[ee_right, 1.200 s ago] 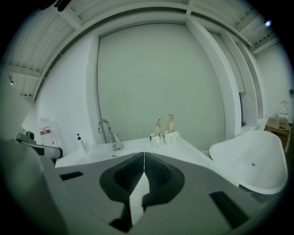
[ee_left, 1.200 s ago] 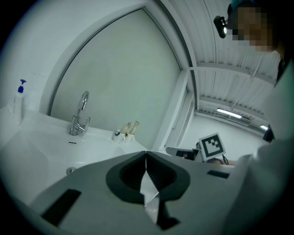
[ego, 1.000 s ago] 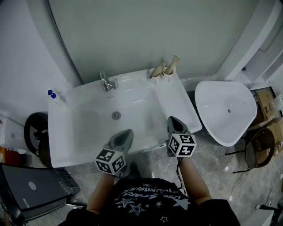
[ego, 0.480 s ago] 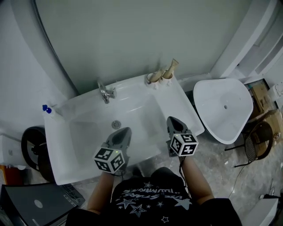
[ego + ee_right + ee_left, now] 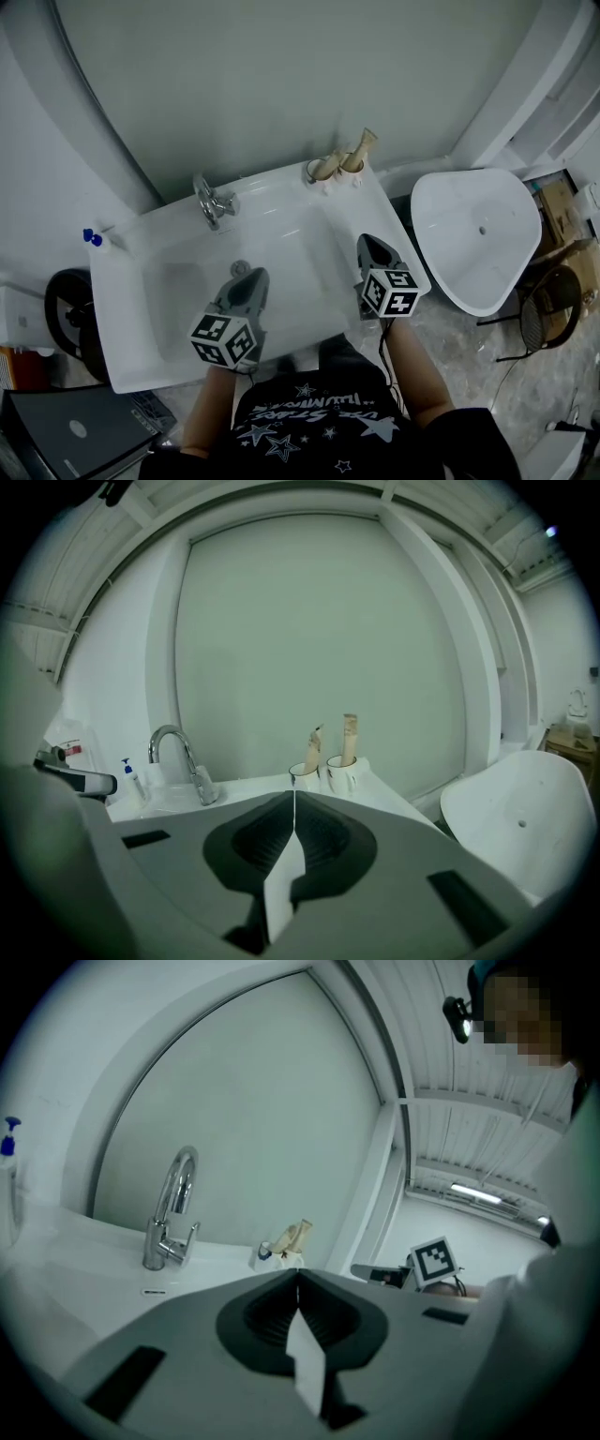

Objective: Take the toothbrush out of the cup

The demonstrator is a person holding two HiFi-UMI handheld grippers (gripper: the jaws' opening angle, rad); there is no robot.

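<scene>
Two white cups [image 5: 337, 169] stand at the sink's back right corner. In the right gripper view a thin tan toothbrush [image 5: 313, 746] leans in the left cup [image 5: 305, 777], and a thicker tan item [image 5: 349, 735] stands in the right cup [image 5: 343, 773]. My right gripper [image 5: 368, 242] is shut and empty over the basin's right side, pointing at the cups from well short of them. My left gripper [image 5: 254, 274] is shut and empty too, over the basin's front middle. The cups [image 5: 279, 1258] also show small and far off in the left gripper view.
The white sink [image 5: 141, 281] has a chrome faucet [image 5: 210, 199] at the back and a drain just ahead of my left gripper. A blue-topped soap bottle [image 5: 94, 239] stands at its back left corner. A white toilet [image 5: 478, 234] sits right of the sink, a dark bin [image 5: 70, 309] to its left.
Both grippers have moved forward over the basin toward the back wall, the right one closer to the cups. Both stay shut and empty.
</scene>
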